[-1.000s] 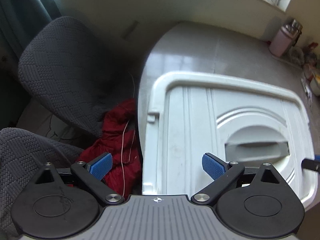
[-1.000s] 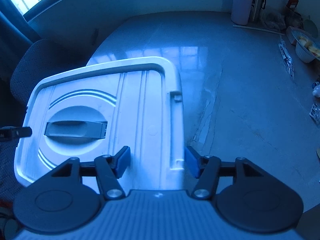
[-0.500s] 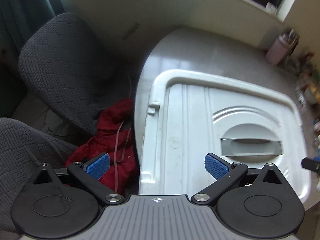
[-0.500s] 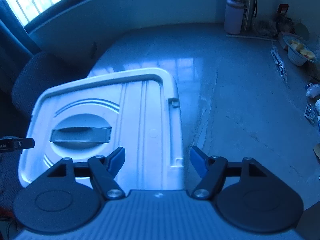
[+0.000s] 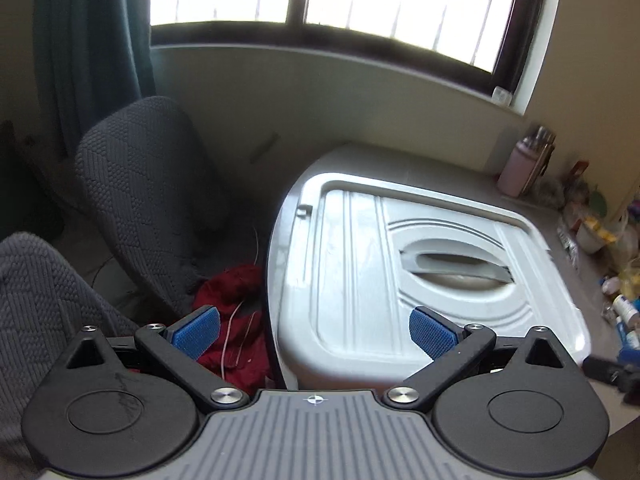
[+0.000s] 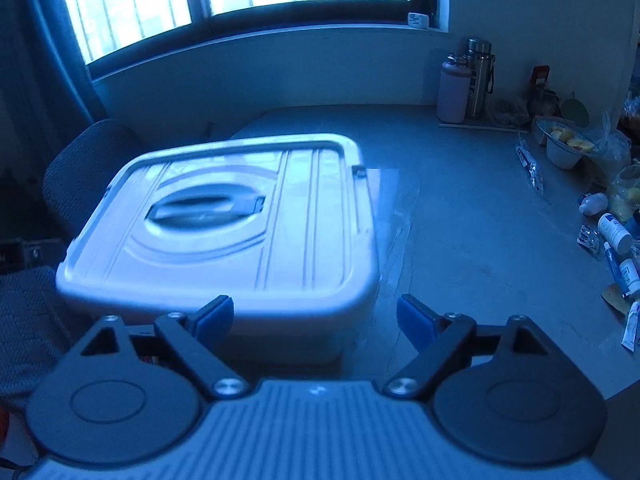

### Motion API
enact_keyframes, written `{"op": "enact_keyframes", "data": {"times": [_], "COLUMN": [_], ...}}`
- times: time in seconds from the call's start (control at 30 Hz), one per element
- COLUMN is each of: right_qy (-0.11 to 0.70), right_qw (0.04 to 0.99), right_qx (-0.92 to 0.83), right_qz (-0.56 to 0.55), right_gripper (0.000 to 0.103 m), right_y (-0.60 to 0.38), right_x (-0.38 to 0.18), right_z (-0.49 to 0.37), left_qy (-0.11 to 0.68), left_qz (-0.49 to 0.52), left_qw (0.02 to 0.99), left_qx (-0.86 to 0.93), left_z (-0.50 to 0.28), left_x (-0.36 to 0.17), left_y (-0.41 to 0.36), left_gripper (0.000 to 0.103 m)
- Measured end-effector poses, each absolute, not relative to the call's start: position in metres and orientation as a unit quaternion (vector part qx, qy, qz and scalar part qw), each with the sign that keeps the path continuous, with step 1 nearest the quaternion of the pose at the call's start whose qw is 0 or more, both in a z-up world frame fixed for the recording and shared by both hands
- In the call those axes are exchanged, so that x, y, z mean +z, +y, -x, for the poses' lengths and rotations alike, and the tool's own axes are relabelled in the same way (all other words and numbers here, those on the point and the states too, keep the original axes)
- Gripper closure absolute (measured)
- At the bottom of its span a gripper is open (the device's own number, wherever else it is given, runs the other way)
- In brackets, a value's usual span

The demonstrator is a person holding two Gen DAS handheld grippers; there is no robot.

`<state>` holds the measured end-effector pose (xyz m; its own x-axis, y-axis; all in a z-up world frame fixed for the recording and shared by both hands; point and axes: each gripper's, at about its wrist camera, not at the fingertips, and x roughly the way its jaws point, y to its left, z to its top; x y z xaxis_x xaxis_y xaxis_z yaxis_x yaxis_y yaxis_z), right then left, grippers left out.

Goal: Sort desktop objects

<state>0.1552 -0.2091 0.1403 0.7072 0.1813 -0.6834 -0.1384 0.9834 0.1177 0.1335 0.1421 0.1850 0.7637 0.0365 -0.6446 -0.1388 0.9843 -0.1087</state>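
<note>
A white lidded storage box (image 5: pixel 400 280) lies flat at the left end of the grey surface (image 6: pixel 480 216), its recessed handle (image 6: pixel 208 206) apparently running along the long axis. The left gripper (image 5: pixel 314 332) has fingers fully spread, empty. The right gripper (image 6: pixel 314 316) has fingers opening, gripping nothing, the box's near right corner beyond them.

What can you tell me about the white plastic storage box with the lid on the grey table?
The white plastic storage box is rectangular with rounded corners, and its ribbed lid is on. A grey recessed handle lies flat in an oval hollow in the lid, and a small latch tab shows at each short end. The box sits level at the grey table's rounded end. Neither gripper touches it.
</note>
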Motion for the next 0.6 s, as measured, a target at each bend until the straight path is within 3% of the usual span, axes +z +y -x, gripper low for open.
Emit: {"op": "enact_keyframes", "data": {"times": [0.3, 0.6], "right_qy": [0.359, 0.324], "right_qw": [0.927, 0.941], "right_qx": [0.107, 0.088], "right_qz": [-0.008, -0.032], "right_gripper": [0.007, 0.005], "right_y": [-0.204, -0.209], "right_x": [0.099, 0.06], "right_z": [-0.081, -0.03], "left_qy": [0.299, 0.263], "left_qz": [-0.014, 0.001], "left_qw": [0.95, 0.962], "left_qx": [0.085, 0.078], "left_z": [-0.048, 0.026], "left_x": [0.157, 0.115], "left_y": [0.095, 0.082], "left_gripper": [0.0, 0.0]}}
